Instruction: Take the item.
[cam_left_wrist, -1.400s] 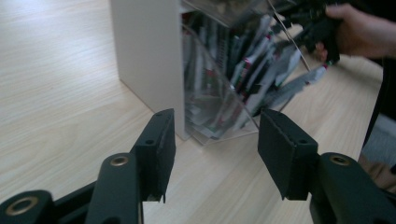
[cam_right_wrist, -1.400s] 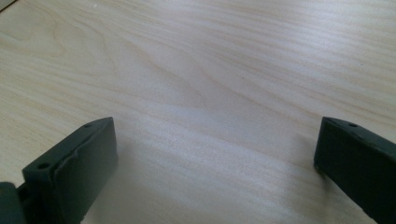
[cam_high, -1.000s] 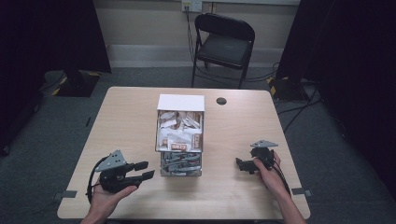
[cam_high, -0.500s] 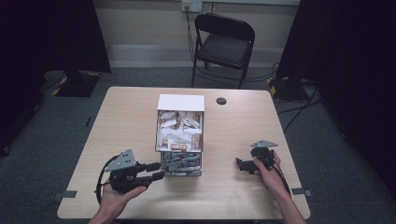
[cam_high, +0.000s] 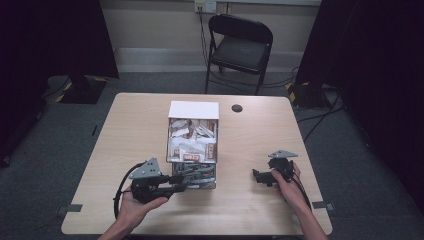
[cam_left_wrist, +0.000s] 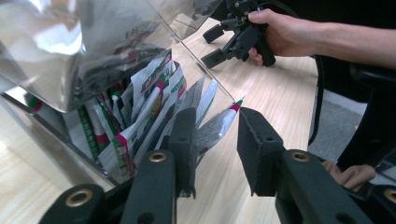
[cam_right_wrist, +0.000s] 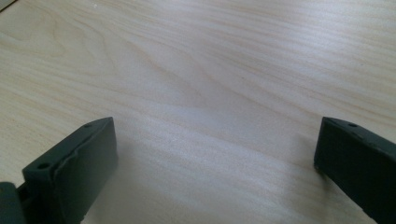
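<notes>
A clear plastic box (cam_high: 172, 150) stands mid-table, with brown and white sachets (cam_high: 192, 145) in its upper part and green, red and white sachets (cam_left_wrist: 140, 107) in its low front bin. My left gripper (cam_high: 182, 186) lies level at that bin's front left corner. Its jaws have just been closing. In the left gripper view a silvery sachet (cam_left_wrist: 219, 128) with a red and green tip pokes out between them, and neither pad visibly presses on it. My right gripper (cam_high: 257, 176) rests on the table to the right of the box, open over bare wood (cam_right_wrist: 215, 116).
The light wooden table (cam_high: 135, 130) has a small black round disc (cam_high: 237, 108) behind the box. A white lid (cam_high: 194, 109) sits at the box's far end. A black folding chair (cam_high: 240, 45) stands beyond the far edge. The other hand and its gripper (cam_left_wrist: 210, 45) appear across the box.
My left gripper has slid rightward to the box's front bin, and its jaws stand narrower than before. The right hand has stayed where it was.
</notes>
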